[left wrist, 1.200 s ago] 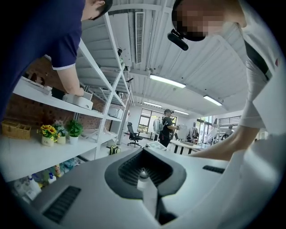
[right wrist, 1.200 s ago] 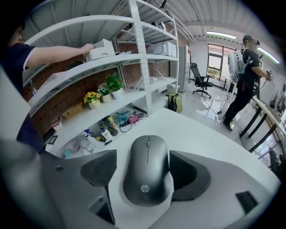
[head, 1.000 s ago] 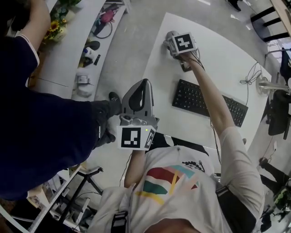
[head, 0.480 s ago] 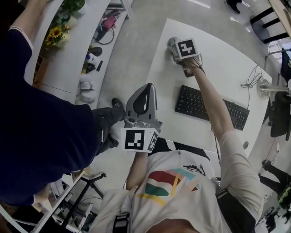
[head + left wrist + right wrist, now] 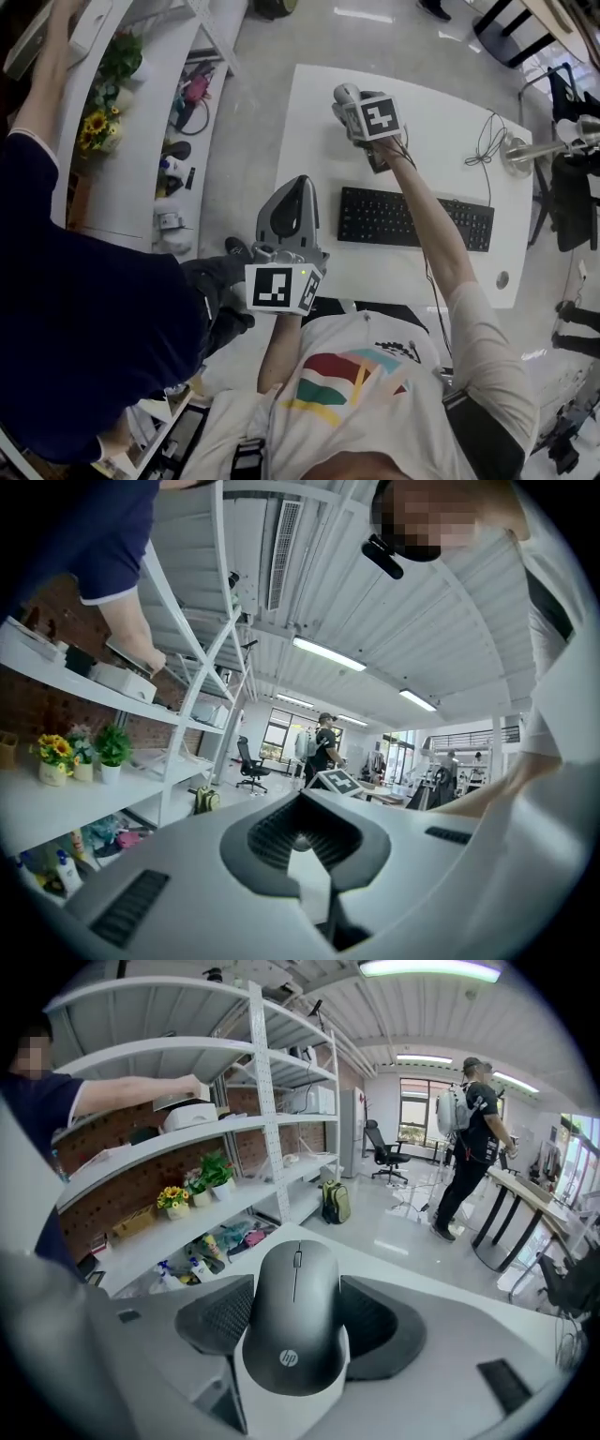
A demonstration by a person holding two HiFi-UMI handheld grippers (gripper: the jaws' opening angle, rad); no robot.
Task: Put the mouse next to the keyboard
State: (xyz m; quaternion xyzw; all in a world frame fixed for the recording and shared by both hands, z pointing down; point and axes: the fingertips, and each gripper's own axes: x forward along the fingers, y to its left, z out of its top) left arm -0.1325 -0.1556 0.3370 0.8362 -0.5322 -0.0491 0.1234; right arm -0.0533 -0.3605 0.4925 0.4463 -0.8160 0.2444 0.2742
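Mouse [image 5: 292,1321]: gripped by right gripper [image 5: 345,96], whose jaws have just been closing on its sides; held over table [image 5: 314,131], 11 o'clock of keyboard [image 5: 412,217]. Placing not yet done. Left gripper [image 5: 298,183]: jaws together, empty, off table's 7 o'clock edge. Free room: bare strip at keyboard's 9 o'clock, table edge just beyond; cable [image 5: 487,141] at 1 o'clock

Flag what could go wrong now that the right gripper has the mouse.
The jaws of the right gripper have just been closing, with the mouse between them. Its sides are smooth and rounded, so it may slip out during the carry. In the head view the gripper hides the mouse, so it could land on the keyboard rather than beside it.
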